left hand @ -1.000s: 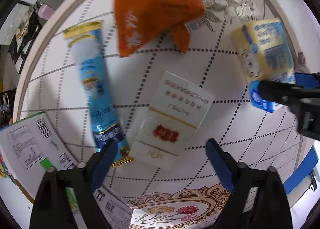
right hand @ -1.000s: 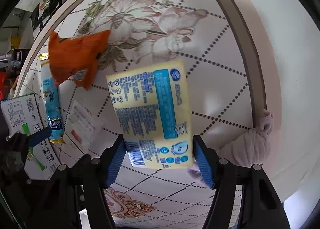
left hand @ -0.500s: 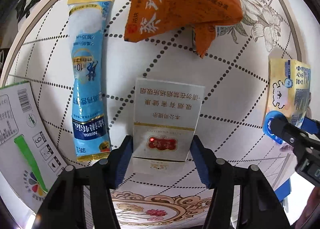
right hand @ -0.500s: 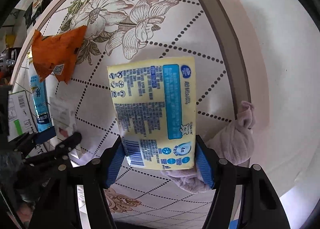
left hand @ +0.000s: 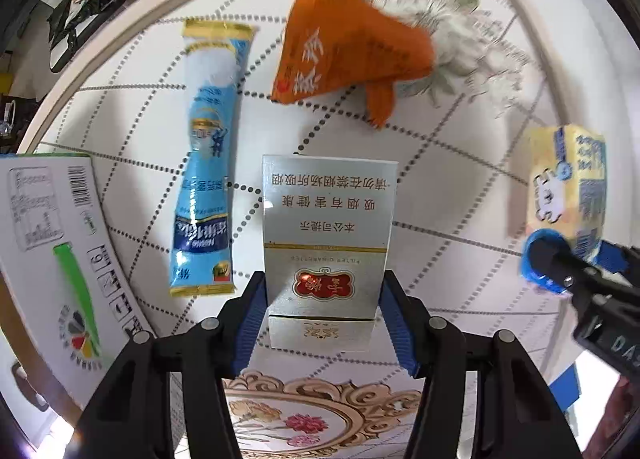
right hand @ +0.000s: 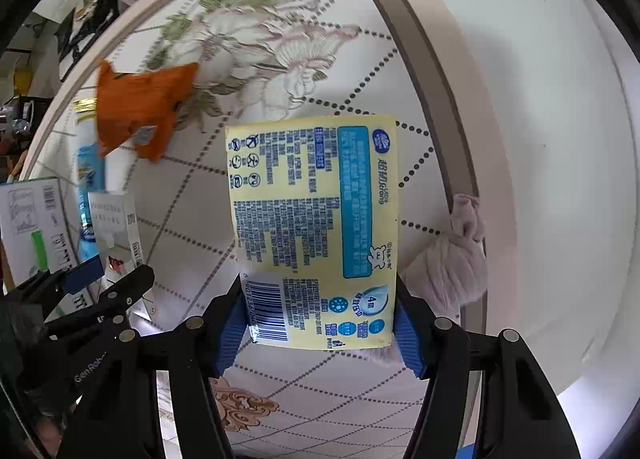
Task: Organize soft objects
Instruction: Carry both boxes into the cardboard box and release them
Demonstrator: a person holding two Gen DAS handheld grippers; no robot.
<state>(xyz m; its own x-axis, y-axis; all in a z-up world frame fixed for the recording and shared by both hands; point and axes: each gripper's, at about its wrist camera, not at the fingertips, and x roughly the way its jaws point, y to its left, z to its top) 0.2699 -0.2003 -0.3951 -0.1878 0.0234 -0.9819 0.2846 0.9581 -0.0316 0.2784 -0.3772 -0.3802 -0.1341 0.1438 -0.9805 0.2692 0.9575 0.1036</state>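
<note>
Your counter (left hand: 132,163) is a round white top with a dotted diamond grid and painted flowers, a dim cluttered room behind its far rim. A second ago your left gripper (left hand: 322,311) stood wide above the silver cigarette pack (left hand: 326,235); now its fingers are closing and the blue pads press the pack's sides near its lower end. The pack looks lifted a little toward the camera, so that pick seems made. Your right gripper (right hand: 318,329) grips the yellow tissue pack (right hand: 314,227) as before, its fingers narrowing slightly against the soft sides, with the pack clear of the counter. Still lying on the counter are the blue stick sachet (left hand: 206,163), left of the cigarette pack, and the orange packet (left hand: 340,47) beyond it near the flower print. A pale pink cloth (right hand: 456,255) sits at the counter's right edge, and a white carton (left hand: 48,243) at the left. With both hands loaded, you next need a place to set them down.
</note>
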